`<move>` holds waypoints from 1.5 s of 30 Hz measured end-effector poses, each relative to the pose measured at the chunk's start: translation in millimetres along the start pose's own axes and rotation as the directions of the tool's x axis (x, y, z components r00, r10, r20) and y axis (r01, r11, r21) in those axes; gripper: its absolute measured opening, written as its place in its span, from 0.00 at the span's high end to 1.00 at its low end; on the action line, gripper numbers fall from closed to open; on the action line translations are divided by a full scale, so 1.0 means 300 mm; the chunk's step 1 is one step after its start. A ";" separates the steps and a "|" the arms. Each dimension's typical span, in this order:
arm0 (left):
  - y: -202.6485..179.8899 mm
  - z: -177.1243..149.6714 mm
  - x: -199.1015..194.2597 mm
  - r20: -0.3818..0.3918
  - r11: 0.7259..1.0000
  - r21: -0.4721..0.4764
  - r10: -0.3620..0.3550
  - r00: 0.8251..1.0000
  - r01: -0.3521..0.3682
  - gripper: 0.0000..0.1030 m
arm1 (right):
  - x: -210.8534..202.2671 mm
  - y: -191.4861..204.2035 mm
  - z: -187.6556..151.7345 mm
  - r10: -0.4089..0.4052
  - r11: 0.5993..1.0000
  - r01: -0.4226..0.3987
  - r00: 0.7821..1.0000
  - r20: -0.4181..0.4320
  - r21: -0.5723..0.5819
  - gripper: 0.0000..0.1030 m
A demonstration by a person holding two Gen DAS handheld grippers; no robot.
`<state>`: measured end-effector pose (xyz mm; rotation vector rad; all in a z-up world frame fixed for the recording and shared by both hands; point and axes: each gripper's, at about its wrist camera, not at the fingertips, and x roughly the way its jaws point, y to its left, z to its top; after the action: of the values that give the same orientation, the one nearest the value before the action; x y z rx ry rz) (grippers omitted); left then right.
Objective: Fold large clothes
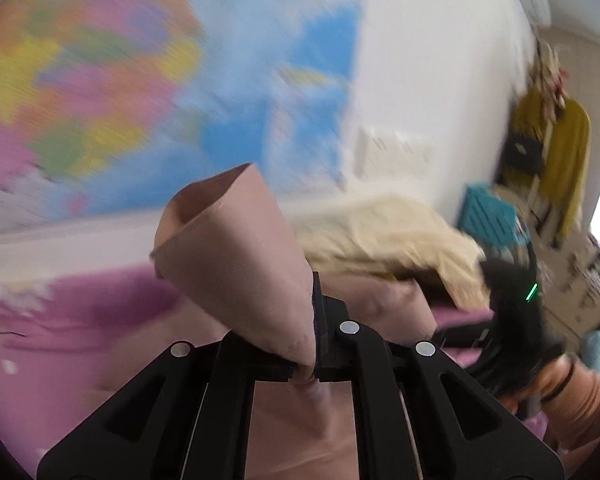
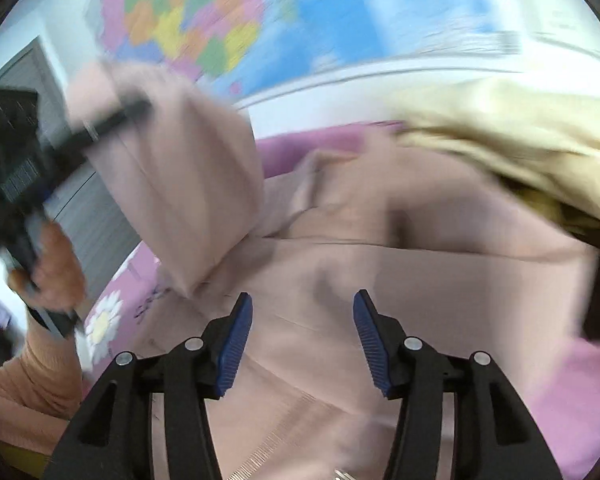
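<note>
Risk, nearest first: the pink garment (image 1: 236,264) is pinched in the left gripper (image 1: 314,344) only by a thin edge of cloth, with a cone of it standing up above the jaws. A sharp pull or a snag on the bulk below could slip that edge out, and the fold would be lost. The jaws are seen fully closed on it.

The right gripper (image 2: 303,344) is seen with jaws standing apart at about middle width, blue pads (image 2: 236,352) bare. Nothing is gripped. The garment is spread just beyond and beneath the tips. If the lifted part is swung over with that side unheld, the body could be dragged along and bunched instead of creasing cleanly.

In the right view, the raised flap is seen hanging from the left gripper at upper left, well apart from the right jaws.

Farther off: a cream cloth (image 2: 512,136) overlaps the garment's far edge and could be caught in the fold. All lies on a pink bed (image 1: 60,320). Behind, a wall map (image 1: 100,72) is noted, blurred.
</note>
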<state>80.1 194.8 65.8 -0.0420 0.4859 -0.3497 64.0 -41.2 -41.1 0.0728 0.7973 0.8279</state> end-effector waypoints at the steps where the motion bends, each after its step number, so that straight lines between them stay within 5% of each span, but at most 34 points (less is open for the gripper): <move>1: -0.037 -0.024 0.060 -0.041 0.999 0.007 -0.035 0.999 0.035 0.94 | -0.040 -0.030 -0.015 -0.023 1.000 0.023 1.000 0.014 0.013 0.48; 4: -0.128 -0.100 0.197 -0.147 0.997 0.052 -0.050 0.988 0.058 0.86 | -0.117 -0.095 -0.053 -0.066 0.996 0.063 0.997 0.041 0.055 0.43; 6: -0.187 -0.171 0.284 -0.229 0.993 0.102 -0.033 0.973 0.058 0.46 | -0.142 -0.126 -0.071 -0.055 0.995 0.051 0.997 0.044 0.086 0.41; 8: -0.218 -0.225 0.322 -0.271 0.989 0.140 -0.009 0.963 0.049 0.32 | -0.142 -0.156 -0.088 -0.046 0.993 0.041 0.998 0.039 0.108 0.36; 10: -0.224 -0.249 0.306 -0.280 0.988 0.148 -0.007 0.960 0.050 0.32 | -0.119 -0.173 -0.093 -0.025 0.991 0.022 0.999 0.026 0.128 0.27; 14: -0.184 -0.242 0.189 -0.217 0.988 0.154 0.010 0.976 0.025 0.17 | -0.059 -0.156 -0.122 -0.025 0.988 0.023 1.000 0.009 0.151 0.26; 19: -0.074 -0.254 0.035 -0.159 0.982 0.166 0.118 0.980 -0.092 0.15 | -0.005 -0.146 -0.122 -0.028 0.985 0.029 1.000 -0.007 0.173 0.32; 21: -0.030 -0.268 -0.002 -0.167 0.982 0.143 0.145 0.975 -0.122 0.15 | 0.003 -0.144 -0.119 -0.074 0.986 0.075 0.997 -0.015 0.150 0.69; 23: 0.033 -0.289 -0.016 -0.187 0.983 0.097 0.170 0.967 -0.154 0.15 | -0.003 -0.143 -0.116 -0.129 0.983 0.130 0.992 -0.018 0.126 0.87; 25: 0.071 -0.304 -0.018 -0.202 0.980 0.076 0.196 0.960 -0.184 0.15 | -0.028 -0.144 -0.111 -0.130 0.984 0.128 0.991 0.014 0.128 0.92; 29: 0.144 -0.358 -0.031 -0.241 0.972 0.026 0.232 0.942 -0.232 0.15 | -0.090 -0.144 -0.115 -0.197 0.975 0.187 0.977 0.082 0.120 0.94; 37: 0.191 -0.427 -0.006 -0.319 0.964 0.003 0.254 0.913 -0.267 0.15 | -0.035 -0.209 -0.169 -0.236 0.960 0.232 0.972 0.010 0.157 0.92; 40: 0.185 -0.432 -0.005 -0.322 0.964 0.011 0.256 0.911 -0.267 0.15 | -0.056 -0.207 -0.171 -0.256 0.954 0.249 0.967 0.020 0.169 0.85; 45: 0.182 -0.437 -0.003 -0.326 0.960 0.016 0.270 0.906 -0.281 0.15 | -0.151 -0.116 -0.175 -0.302 0.950 0.288 0.946 0.117 0.117 0.79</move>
<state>36.1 252.0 -56.4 0.0553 0.8157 -0.0678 32.9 -108.6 -63.4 0.0926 0.7005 0.4938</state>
